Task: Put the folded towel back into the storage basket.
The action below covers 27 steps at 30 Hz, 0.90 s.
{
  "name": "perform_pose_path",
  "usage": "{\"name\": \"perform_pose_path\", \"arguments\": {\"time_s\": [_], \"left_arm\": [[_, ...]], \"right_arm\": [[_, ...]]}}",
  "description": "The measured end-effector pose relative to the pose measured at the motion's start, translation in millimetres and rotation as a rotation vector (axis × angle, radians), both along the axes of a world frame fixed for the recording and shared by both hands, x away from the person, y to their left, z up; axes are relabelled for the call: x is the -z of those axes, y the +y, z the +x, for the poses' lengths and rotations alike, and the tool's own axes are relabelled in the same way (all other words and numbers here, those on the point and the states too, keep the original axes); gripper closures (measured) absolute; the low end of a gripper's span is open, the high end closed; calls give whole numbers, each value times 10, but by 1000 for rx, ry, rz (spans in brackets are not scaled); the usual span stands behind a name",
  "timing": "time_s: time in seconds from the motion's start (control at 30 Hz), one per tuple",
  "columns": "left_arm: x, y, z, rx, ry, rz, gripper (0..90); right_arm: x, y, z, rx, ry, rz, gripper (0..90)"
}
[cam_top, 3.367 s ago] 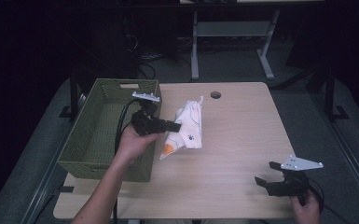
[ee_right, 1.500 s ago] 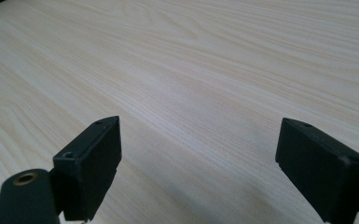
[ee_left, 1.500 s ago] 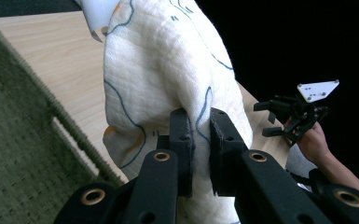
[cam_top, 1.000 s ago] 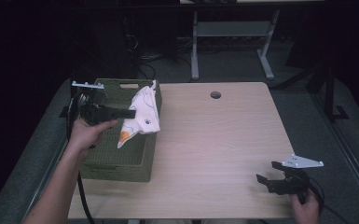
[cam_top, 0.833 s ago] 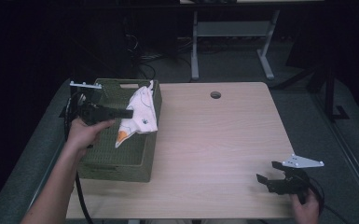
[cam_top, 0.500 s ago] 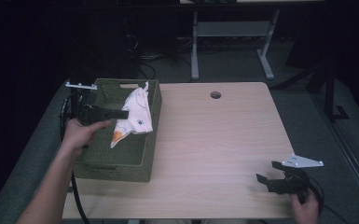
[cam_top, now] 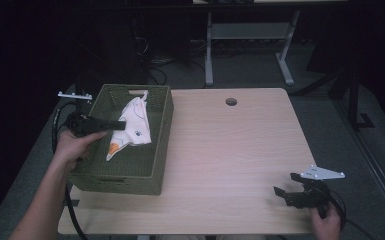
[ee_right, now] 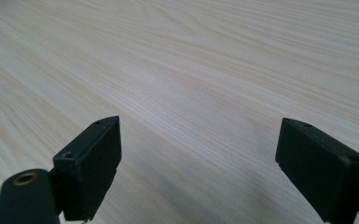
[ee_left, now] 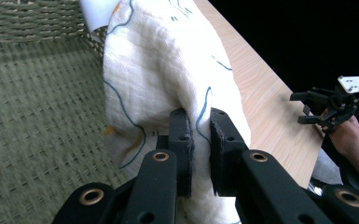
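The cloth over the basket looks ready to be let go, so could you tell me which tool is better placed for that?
The left tool: its jaws already pinch the white cloth above the green basket. The right tool sits open at the table's near right corner.

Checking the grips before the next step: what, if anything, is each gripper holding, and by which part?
The left gripper pinches a fold of the white cloth over the basket. The right gripper is open and holds nothing.

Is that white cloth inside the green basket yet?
Partly: the cloth hangs into the basket, with the left gripper shut on it.
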<state>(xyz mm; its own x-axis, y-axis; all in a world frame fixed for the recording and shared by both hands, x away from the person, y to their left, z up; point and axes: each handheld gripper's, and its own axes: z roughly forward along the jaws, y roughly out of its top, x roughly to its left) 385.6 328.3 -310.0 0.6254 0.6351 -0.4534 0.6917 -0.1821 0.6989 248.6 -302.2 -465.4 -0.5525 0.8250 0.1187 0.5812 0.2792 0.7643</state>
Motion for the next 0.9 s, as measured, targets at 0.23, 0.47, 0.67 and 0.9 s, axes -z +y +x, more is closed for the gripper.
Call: {"name": "perform_pose_path", "arguments": {"time_s": [0.23, 0.47, 0.67, 0.9], "left_arm": [[65, 122, 77, -4, 15, 40, 807], [186, 208, 186, 0, 51, 102, 808], [251, 209, 260, 6, 70, 130, 808], [328, 204, 367, 15, 98, 209, 801]], "right_arm": [[6, 3, 5, 8, 5, 3, 137], [23, 15, 16, 7, 17, -8, 137], [28, -3, 25, 14, 21, -6, 138], [34, -10, 29, 16, 25, -5, 137]]}}
